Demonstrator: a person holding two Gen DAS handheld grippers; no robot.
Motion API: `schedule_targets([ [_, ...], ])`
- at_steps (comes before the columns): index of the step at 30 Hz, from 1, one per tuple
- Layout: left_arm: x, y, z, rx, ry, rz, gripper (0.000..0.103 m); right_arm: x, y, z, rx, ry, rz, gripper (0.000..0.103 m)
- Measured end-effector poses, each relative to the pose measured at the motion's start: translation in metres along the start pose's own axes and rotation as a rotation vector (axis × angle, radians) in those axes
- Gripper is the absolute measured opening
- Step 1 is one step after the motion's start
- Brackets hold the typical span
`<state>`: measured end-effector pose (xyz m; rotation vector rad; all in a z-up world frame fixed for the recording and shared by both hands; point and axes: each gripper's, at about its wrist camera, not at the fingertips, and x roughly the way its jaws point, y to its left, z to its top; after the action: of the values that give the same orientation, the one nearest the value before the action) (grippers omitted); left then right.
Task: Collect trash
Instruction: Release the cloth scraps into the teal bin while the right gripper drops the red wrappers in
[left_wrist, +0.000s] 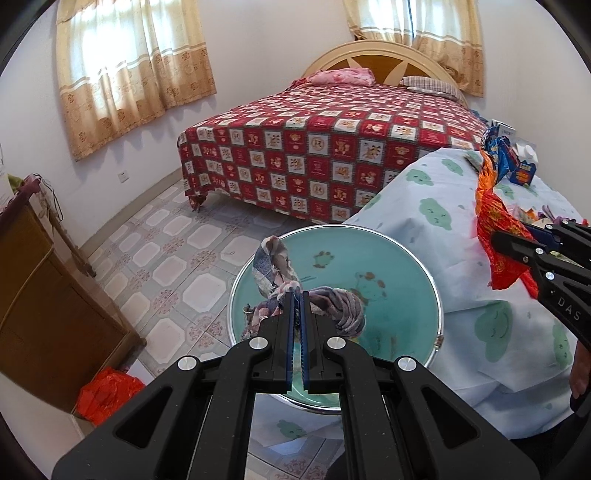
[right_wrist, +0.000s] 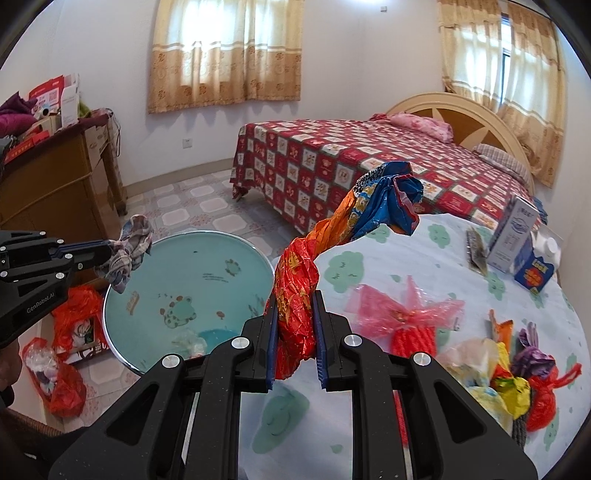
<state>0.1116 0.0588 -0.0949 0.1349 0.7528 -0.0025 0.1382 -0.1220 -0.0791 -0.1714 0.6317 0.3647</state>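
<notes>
My left gripper (left_wrist: 297, 295) is shut on a crumpled patterned cloth scrap (left_wrist: 275, 275) and holds it over a round teal basin (left_wrist: 399, 295). From the right wrist view the same scrap (right_wrist: 131, 251) hangs from the left gripper (right_wrist: 105, 254) above the basin (right_wrist: 192, 258). My right gripper (right_wrist: 295, 299) is shut on a twisted red, orange and blue plastic bag (right_wrist: 354, 221), which sticks up over the table edge. It also shows in the left wrist view (left_wrist: 495, 206), with the right gripper (left_wrist: 496, 240).
The table (right_wrist: 369, 424) has a light cloth with green clouds. On it lie a pink wrapper (right_wrist: 399, 310), a pile of coloured wrappers (right_wrist: 513, 380) and two cartons (right_wrist: 524, 243). A bed (left_wrist: 332, 147) stands behind. Red bags (right_wrist: 66, 332) lie on the floor by a wooden cabinet (left_wrist: 44, 295).
</notes>
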Motion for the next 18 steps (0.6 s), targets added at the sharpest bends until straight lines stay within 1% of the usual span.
schedule_targets([
  [18,0.011,0.023,0.0,-0.037,0.019,0.033,0.003,0.031,0.022,0.012,-0.063,0.039,0.04,0.017],
])
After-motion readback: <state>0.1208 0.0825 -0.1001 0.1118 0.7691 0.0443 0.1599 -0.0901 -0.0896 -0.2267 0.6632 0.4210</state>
